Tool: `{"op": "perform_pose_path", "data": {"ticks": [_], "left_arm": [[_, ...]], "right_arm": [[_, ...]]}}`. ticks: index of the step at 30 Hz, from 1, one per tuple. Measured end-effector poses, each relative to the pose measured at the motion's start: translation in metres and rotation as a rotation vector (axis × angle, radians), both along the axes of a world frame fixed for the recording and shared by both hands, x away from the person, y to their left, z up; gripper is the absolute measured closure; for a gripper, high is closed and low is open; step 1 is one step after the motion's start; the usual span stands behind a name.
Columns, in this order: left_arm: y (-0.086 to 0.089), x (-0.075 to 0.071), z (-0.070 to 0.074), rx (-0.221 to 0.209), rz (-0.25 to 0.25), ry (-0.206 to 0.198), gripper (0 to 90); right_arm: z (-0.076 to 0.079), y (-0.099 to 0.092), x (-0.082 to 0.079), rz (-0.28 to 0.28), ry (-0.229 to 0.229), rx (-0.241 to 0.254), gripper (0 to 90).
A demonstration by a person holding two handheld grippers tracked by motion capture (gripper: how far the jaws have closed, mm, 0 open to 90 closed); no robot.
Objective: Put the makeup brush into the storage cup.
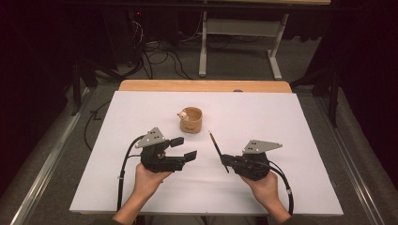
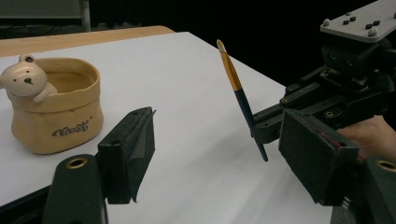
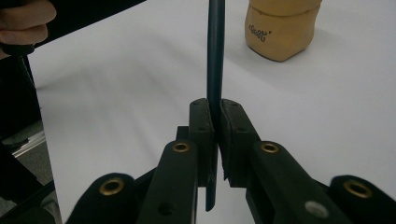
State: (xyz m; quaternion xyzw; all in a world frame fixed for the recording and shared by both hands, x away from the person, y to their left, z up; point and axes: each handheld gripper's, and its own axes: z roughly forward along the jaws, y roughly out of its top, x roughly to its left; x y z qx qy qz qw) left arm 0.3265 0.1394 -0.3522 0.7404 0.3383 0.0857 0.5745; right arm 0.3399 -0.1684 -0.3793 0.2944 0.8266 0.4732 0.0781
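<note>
While the right gripper (image 1: 227,161) clamps a slim dark, gold-tipped brush (image 1: 218,149) right of the tan bear-faced cup (image 1: 191,120), its bristles blurred, the left gripper (image 1: 187,148) gapes empty

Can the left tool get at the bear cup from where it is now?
Probably yes: the left tool is open and empty, and only bare white table lies between it and the bear cup.
</note>
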Motion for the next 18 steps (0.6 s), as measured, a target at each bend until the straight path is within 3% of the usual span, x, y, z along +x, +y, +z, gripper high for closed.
{"op": "perform_pose_path", "data": {"ticks": [18], "left_arm": [[-0.027,0.011,-0.001,0.021,-0.036,0.012,32.2]], "right_arm": [[0.002,0.001,-0.002,0.005,-0.011,0.002,86.2]]}}
